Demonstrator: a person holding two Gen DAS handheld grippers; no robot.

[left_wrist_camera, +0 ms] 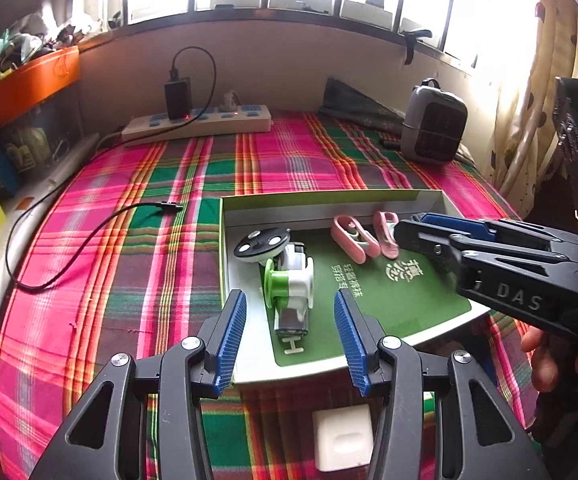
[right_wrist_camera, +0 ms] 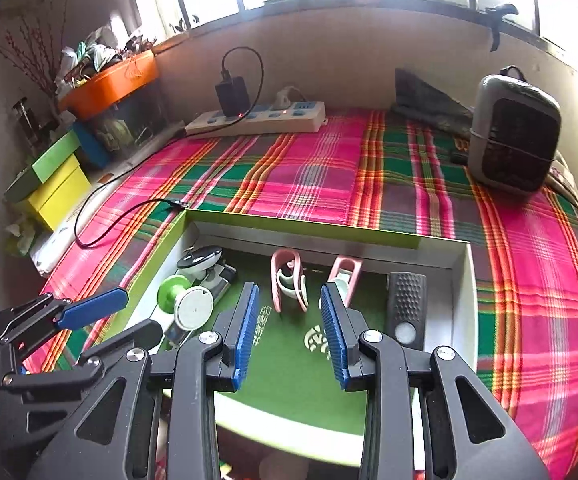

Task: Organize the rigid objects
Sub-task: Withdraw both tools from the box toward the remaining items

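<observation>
We hold both tools over a shallow box (right_wrist_camera: 463, 280) with a green floor that sits on the plaid-covered table (left_wrist_camera: 129, 240). Our left tool (left_wrist_camera: 291, 336) hangs wide and empty above the box's near edge, its blue pads apart over a green-and-white reel (left_wrist_camera: 289, 280) lying beside a round black-and-white disc (left_wrist_camera: 261, 242). Our right tool (right_wrist_camera: 289, 332) is also spread wide with nothing between its pads, poised above the box floor just short of two pink clips (right_wrist_camera: 287, 280) that lie side by side near the far wall. A black textured remote (right_wrist_camera: 405, 308) rests in the box's right corner. A white block (left_wrist_camera: 343, 436) lies on the cloth outside the box, below the left tool.
</observation>
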